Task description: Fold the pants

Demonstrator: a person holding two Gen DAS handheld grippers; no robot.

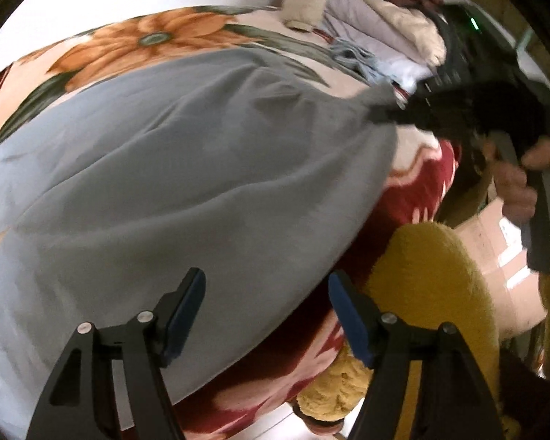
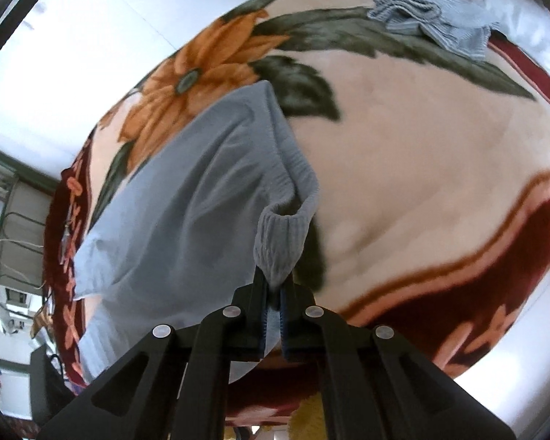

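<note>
A floral blanket covers the bed, cream in the middle with an orange flower, dark green leaves and a deep red border. Far ahead of the right hand-held gripper and off to its right lies a crumpled blue striped garment. A heap of beige, white and maroon clothes sits ahead and right of the left hand-held gripper, and something mustard-yellow and fuzzy lies close at its right.

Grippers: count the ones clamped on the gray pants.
1. The right gripper is shut on the ribbed waistband of the gray pants; the left gripper hangs open above them.
</note>
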